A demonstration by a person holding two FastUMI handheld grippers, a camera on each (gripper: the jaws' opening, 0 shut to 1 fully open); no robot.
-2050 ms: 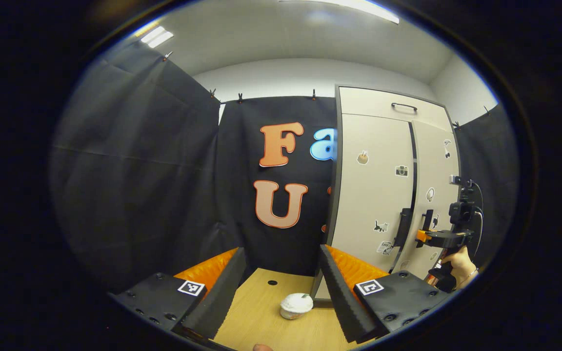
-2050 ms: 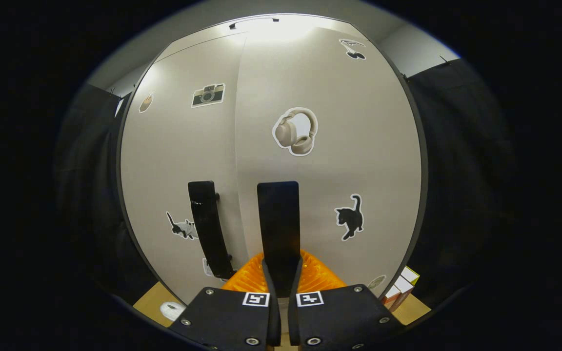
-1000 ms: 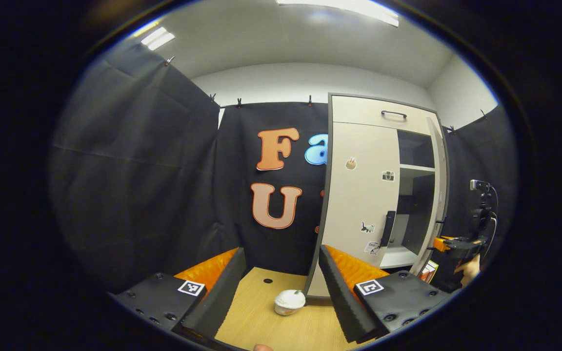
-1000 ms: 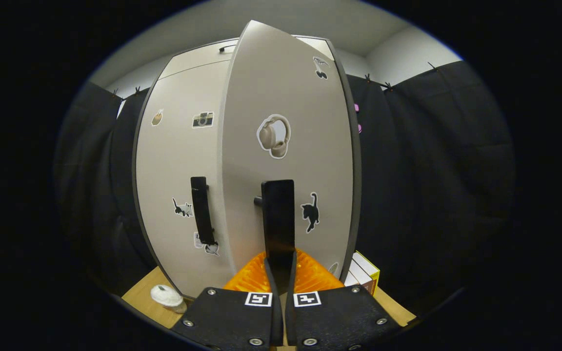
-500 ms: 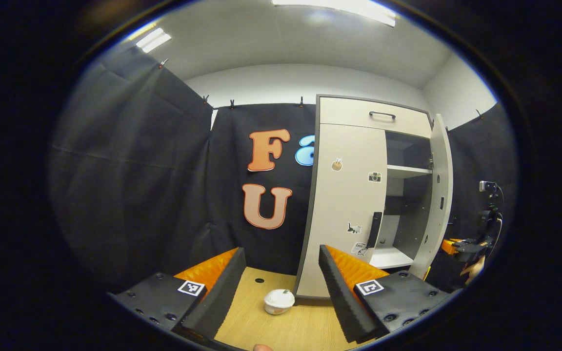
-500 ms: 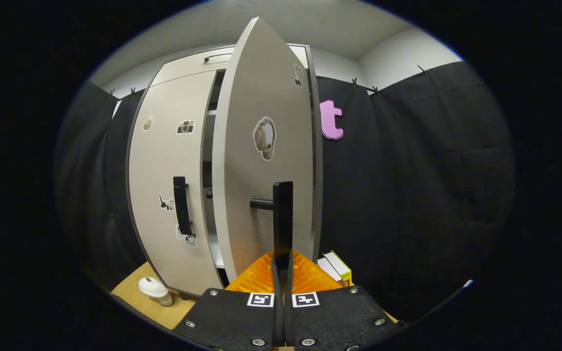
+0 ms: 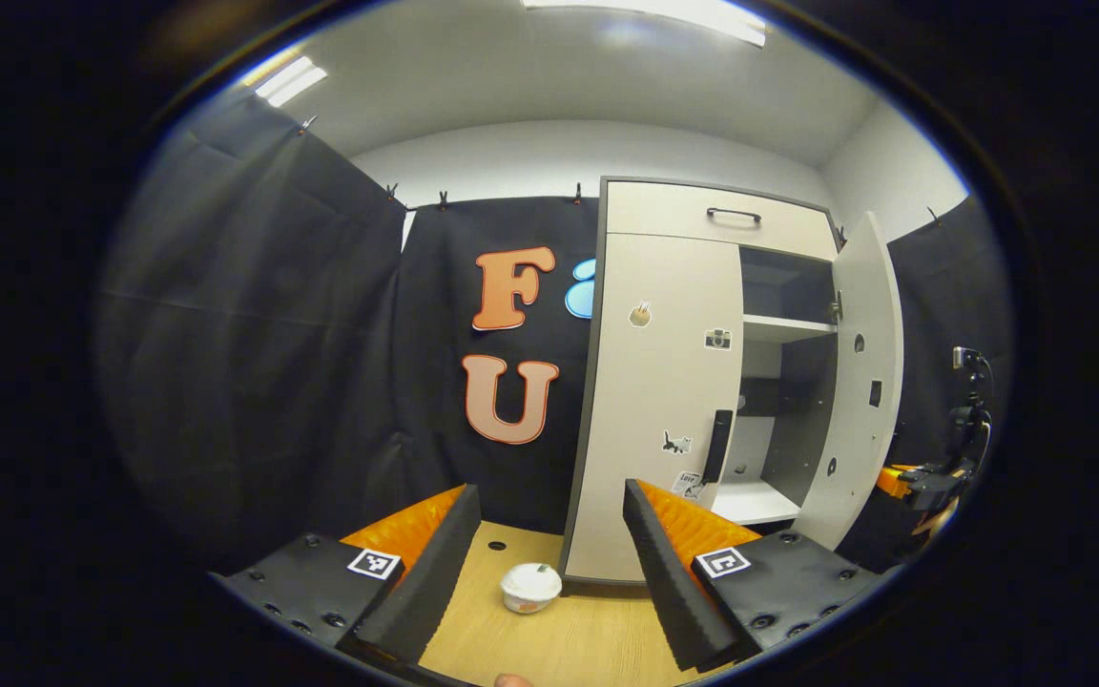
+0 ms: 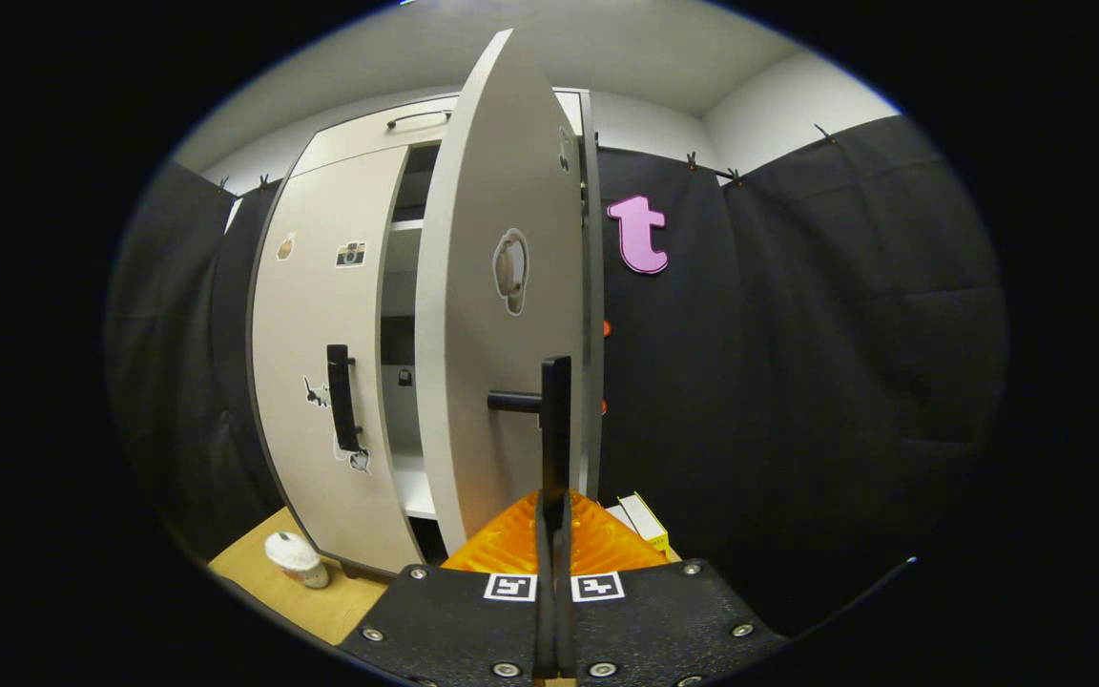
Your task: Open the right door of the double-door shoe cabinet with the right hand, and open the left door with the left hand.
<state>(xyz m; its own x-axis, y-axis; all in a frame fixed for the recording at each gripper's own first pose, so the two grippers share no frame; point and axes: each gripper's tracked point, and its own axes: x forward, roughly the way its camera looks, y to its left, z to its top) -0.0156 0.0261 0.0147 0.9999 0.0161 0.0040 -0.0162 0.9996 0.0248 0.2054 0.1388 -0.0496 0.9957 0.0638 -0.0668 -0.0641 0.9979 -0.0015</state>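
Observation:
The shoe cabinet point(image 7: 673, 215) stands on the wooden table. Its right door point(image 8: 502, 315) is swung wide open, and shelves show inside point(image 7: 783, 329). My right gripper point(image 8: 554, 510) is shut on that door's dark vertical handle point(image 8: 554, 410). In the left gripper view the open right door point(image 7: 860, 391) shows from its inner side, with the right gripper point(image 7: 904, 477) and a hand behind its edge. The left door point(image 7: 664, 401) is closed, with its dark handle point(image 7: 719, 446) untouched. My left gripper point(image 7: 545, 563) is open, well short of the cabinet, holding nothing.
A small white lidded cup point(image 7: 530, 587) sits on the wooden table point(image 7: 559, 649) just in front of the closed left door. Small boxes point(image 8: 640, 520) lie at the cabinet's right foot. Black cloth walls enclose both sides.
The right door went from closed to wide open, pulled by my right gripper, which stayed shut on its handle. The left gripper's view has turned a little, so the cabinet sits nearer the centre.

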